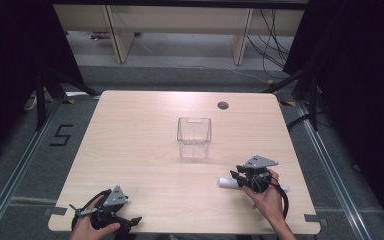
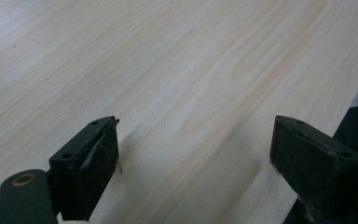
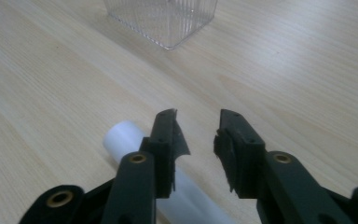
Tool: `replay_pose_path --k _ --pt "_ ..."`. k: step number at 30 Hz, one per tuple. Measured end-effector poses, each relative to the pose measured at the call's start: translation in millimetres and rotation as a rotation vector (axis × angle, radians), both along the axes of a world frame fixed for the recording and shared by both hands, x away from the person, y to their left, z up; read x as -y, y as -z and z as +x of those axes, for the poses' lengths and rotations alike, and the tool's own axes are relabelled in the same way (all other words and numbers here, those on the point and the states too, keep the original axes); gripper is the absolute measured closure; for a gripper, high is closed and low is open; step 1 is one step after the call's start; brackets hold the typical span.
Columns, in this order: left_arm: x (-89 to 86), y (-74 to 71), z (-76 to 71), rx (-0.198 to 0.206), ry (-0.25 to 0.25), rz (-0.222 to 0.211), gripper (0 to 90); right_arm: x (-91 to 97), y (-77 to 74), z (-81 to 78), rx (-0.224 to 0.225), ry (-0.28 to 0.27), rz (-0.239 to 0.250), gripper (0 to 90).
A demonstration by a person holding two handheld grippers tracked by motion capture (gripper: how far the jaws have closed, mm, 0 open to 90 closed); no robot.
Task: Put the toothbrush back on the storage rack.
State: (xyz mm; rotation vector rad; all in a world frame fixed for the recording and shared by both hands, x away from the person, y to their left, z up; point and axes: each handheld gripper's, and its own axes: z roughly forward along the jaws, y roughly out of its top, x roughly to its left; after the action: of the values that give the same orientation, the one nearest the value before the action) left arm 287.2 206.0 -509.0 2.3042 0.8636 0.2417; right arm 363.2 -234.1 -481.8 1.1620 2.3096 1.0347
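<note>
Step in hand, as judged: the white plastic tube is to be picked up by the right tongs, probably for the clear bin.

Largest first:
- Light wood-grain desk point(image 1: 145, 150): one. Everything is carried on it.
- Clear ribbed square plastic bin point(image 1: 194, 137): one, upright, seemingly empty, ahead of the right tongs and well apart from them, nearer the desk's middle.
- Right tongs point(image 3: 196, 135): one pair, held low over the desk. The jaws are narrowed to a small gap with nothing gripped between the pads.
- Left tongs point(image 2: 193, 154): one pair, spread wide over bare desk, nothing between them, parked at the near left corner far from the tube.
- White plastic tube point(image 3: 123, 137): one, lying flat on the desk. It runs under and just outside the right tongs' left jaw, not between the jaws; whether that jaw touches it cannot be told.

For a clean grasp:
- The jaws should be reopened wider than the tube.
- The right tongs should be shifted sideways until the tube is straddled, jaws across its long axis.
- The tongs should be lowered close to the desk before closing, so the tube is not rolled away.
- The grip is best taken near mid-length, to limit tilt on lifting.
</note>
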Motion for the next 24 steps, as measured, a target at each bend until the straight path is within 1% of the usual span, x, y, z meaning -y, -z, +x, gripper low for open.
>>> replay_pose_path --k 1,2,3,4,6,7,8,9,11,12,13,15,17,18,19,20,21,22,23,24 --pt "0.3 0.0 -0.1 0.000 0.000 -0.001 15.1 0.5 0.5 2.0 0.004 -0.017 0.002 71.3" --pt "0.4 -0.1 -0.1 0.000 0.000 -0.002 15.1 0.6 1.6 3.5 0.023 -0.027 0.001 73.2" --pt "0.0 -0.3 0.9 0.006 0.011 0.001 15.1 0.4 1.6 4.2 0.016 -0.037 0.003 75.2" --pt "0.2 0.2 1.0 0.009 0.007 -0.003 15.0 -0.5 1.8 4.0 0.018 -0.034 0.001 76.4" --pt "0.2 0.5 1.2 0.009 0.006 -0.002 15.1 -1.9 1.3 4.1 0.008 -0.035 0.000 78.6" --pt "0.2 0.5 1.4 0.008 0.006 -0.002 15.0 -3.6 2.0 3.8 -0.009 -0.029 0.009 80.3" --pt "0.4 0.6 1.6 0.008 0.005 -0.002 15.0 -5.4 3.5 5.4 0.000 -0.055 0.000 82.3" --pt "0.7 0.7 1.5 0.008 0.005 -0.002 15.0 -6.7 3.4 5.0 -0.006 -0.047 -0.002 83.6" --pt "1.5 1.2 0.7 0.004 0.000 -0.004 15.1 -8.6 3.2 4.9 -0.011 -0.048 0.004 85.1" --pt "1.6 0.9 0.8 0.008 0.005 -0.001 15.1 -9.1 4.6 6.8 0.019 -0.068 -0.010 86.0" --pt "2.4 1.6 0.2 0.010 -0.004 -0.012 15.0 -11.2 3.8 5.6 -0.007 -0.056 -0.008 86.6" --pt "2.6 1.2 0.2 0.010 -0.001 -0.010 15.0 -13.3 3.9 6.1 -0.012 -0.057 -0.009 87.1" --pt "2.9 1.2 0.3 0.010 0.004 -0.010 15.0 -14.5 5.7 8.2 0.005 -0.064 -0.024 87.1" --pt "3.0 1.4 0.3 0.012 0.007 -0.009 15.1 -15.0 6.1 8.5 0.001 -0.062 -0.024 87.1" --pt "2.9 1.4 0.3 0.011 0.011 -0.007 15.1 -17.2 5.5 6.8 -0.042 -0.045 -0.019 87.1" --pt "3.0 1.9 0.0 0.008 0.009 -0.008 15.1 -18.1 6.2 7.4 -0.034 -0.049 -0.018 87.1" --pt "2.8 1.5 -0.6 0.012 0.015 -0.004 15.0 -19.7 6.7 7.6 -0.037 -0.052 -0.017 87.1" --pt "2.7 1.5 -1.3 0.014 0.016 -0.007 15.0 -20.2 7.1 8.6 -0.032 -0.068 -0.022 87.1" --pt "3.2 1.6 -2.2 0.012 0.014 -0.021 15.1 -22.4 7.1 7.5 -0.048 -0.056 -0.029 87.0" --pt "2.2 1.4 -1.7 0.020 0.015 -0.005 15.1 -24.5 8.3 6.4 -0.054 -0.046 -0.019 86.8"
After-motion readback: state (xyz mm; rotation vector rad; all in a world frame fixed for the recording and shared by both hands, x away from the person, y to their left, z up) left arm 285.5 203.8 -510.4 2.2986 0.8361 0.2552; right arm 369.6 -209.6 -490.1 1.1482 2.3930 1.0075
